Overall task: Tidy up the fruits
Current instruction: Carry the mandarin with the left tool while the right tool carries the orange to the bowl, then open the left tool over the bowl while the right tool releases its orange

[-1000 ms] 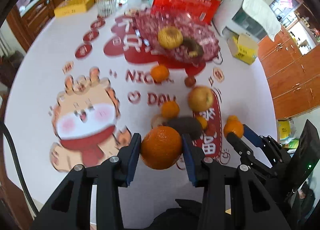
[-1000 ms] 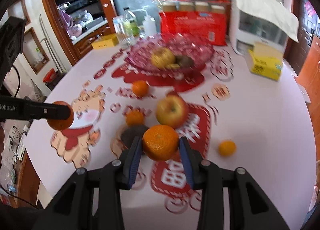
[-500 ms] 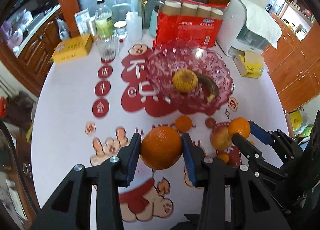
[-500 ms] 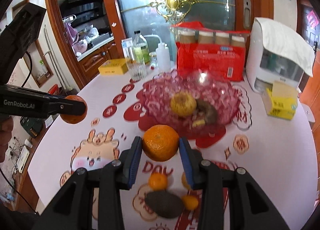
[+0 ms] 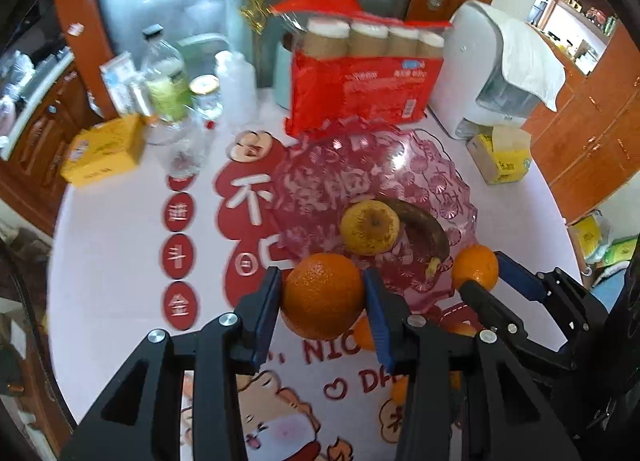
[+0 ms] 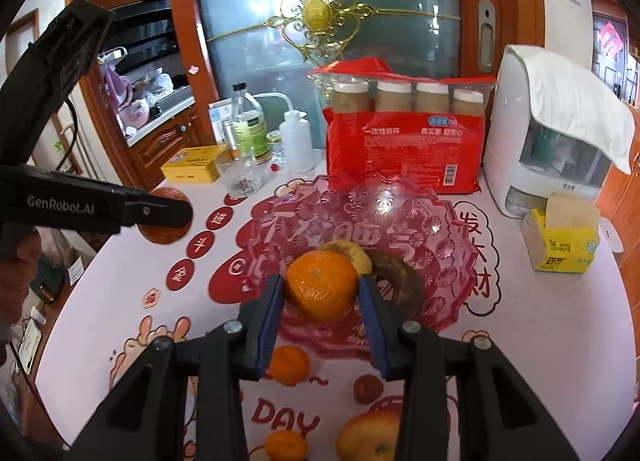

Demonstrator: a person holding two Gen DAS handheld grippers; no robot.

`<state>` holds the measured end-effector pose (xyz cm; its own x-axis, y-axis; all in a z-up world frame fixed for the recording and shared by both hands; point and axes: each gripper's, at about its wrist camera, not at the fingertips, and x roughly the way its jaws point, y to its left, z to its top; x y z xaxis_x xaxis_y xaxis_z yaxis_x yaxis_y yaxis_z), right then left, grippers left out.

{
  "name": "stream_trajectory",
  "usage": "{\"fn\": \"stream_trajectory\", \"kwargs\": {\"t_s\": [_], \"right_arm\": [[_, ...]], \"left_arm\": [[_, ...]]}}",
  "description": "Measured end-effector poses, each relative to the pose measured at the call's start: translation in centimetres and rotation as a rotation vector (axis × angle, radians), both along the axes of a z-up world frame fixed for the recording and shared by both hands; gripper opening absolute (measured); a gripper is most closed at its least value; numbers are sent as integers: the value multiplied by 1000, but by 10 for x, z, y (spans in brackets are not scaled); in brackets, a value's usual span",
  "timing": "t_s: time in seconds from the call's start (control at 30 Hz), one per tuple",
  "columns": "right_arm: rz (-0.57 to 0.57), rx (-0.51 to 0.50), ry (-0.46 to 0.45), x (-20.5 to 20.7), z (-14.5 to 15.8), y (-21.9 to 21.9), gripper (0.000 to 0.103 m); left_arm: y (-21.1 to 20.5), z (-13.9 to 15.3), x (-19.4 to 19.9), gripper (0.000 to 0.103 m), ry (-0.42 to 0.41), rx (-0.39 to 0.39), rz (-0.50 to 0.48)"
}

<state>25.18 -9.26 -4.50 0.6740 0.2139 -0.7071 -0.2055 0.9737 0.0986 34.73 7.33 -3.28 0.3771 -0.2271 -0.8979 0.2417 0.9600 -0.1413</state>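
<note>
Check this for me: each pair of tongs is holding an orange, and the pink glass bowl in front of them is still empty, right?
Not quite. Each pair of tongs, left tongs and right tongs, does hold an orange, but the pink glass bowl is not empty: the right wrist view shows a yellowish fruit and a browned banana lying in it.

At frame centre the right gripper (image 6: 322, 293) clamps an orange (image 6: 322, 285) above the pink glass bowl (image 6: 436, 229); at left, the left gripper (image 6: 176, 215) grips another orange (image 6: 166, 235).
</note>
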Motion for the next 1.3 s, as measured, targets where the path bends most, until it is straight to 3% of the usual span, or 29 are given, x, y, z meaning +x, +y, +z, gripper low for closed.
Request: {"fn": "stream_trajectory", "kwargs": {"t_s": [0.33,0.6,0.7,0.8,0.93,1.3], "right_arm": [[-6,42,79,26,-51,-8,39],[9,56,100,33,-65,-3,39],[-3,60,108,34,-67,-3,40],[-5,65,116,34,-66,-4,40],[-17,62,99,29,-58,-8,48],[-57,83,44,-12,-23,-24,49]], "left_arm": [[-23,-71,30,40,124,-114,-6],[-29,-88,38,40,126,-87,-32],[-28,-87,39,43,124,-94,-25],[-27,-81,37,61,110,-100,-19],[-24,-68,32,74,91,-95,-12],[-11,-15,-13,81,13,-80,41]]}}
